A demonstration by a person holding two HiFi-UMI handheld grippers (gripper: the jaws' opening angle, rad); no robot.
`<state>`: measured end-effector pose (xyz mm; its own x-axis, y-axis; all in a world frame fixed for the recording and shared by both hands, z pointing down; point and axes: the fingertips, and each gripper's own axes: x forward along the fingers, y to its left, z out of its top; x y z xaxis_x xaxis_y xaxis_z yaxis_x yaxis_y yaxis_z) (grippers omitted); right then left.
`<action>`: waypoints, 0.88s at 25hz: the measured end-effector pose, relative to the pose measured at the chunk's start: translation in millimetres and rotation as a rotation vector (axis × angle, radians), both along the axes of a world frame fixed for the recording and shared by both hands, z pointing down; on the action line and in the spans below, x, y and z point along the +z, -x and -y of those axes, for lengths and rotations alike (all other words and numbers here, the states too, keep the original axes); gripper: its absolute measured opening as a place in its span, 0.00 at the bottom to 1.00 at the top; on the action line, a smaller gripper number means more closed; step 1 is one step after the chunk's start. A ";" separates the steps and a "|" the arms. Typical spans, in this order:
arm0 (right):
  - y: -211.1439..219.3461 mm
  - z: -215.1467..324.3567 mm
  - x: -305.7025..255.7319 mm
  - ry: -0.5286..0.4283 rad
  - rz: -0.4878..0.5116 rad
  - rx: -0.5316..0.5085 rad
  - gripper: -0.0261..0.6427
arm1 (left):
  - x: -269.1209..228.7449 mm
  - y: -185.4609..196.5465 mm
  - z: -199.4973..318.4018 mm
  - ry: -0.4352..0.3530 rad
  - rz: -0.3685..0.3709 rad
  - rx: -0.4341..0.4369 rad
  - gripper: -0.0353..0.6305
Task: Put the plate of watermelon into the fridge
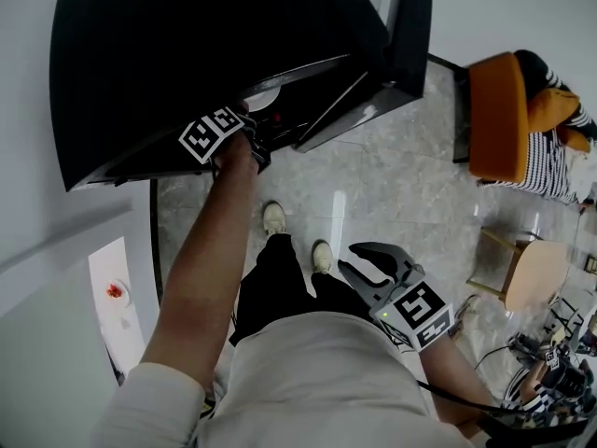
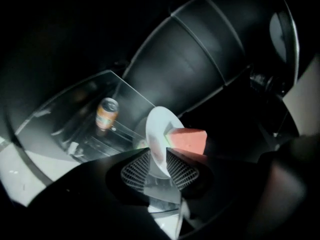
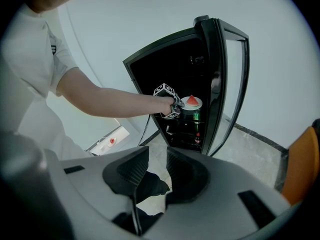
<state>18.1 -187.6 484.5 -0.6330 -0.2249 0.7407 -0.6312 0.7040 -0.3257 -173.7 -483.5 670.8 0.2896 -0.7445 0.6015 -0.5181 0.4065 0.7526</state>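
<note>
The right tongs (image 3: pixel 156 159) are held low by the hip, slightly spread, empty. The left arm is stretched forward; the left tongs (image 2: pixel 156 156) are pinched on the rim of the plate (image 2: pixel 159 126), with its watermelon slice (image 2: pixel 187 140) just inside the open fridge (image 1: pixel 187 54). The plate is best held flat and set on the glass shelf (image 2: pixel 60 114), clear of the can (image 2: pixel 106 113) behind, before release.

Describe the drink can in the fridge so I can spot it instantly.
In the left gripper view, inside the dark fridge, find the glass shelf left of the white plate held by the left gripper. The can stands there: orange, silver-topped, unlike the red watermelon wedge.
</note>
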 end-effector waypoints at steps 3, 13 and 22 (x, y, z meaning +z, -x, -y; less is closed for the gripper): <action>-4.6 0.0 -1.7 0.001 -0.001 0.007 0.22 | 0.7 5.4 -1.5 0.024 0.061 -0.014 0.19; -12.6 0.4 -7.1 -0.014 0.019 -0.013 0.22 | -8.9 16.1 -16.8 0.035 0.186 -0.006 0.19; -35.9 -28.7 -18.3 -0.054 0.052 -0.072 0.22 | -42.4 0.1 -78.3 -0.003 0.252 0.024 0.19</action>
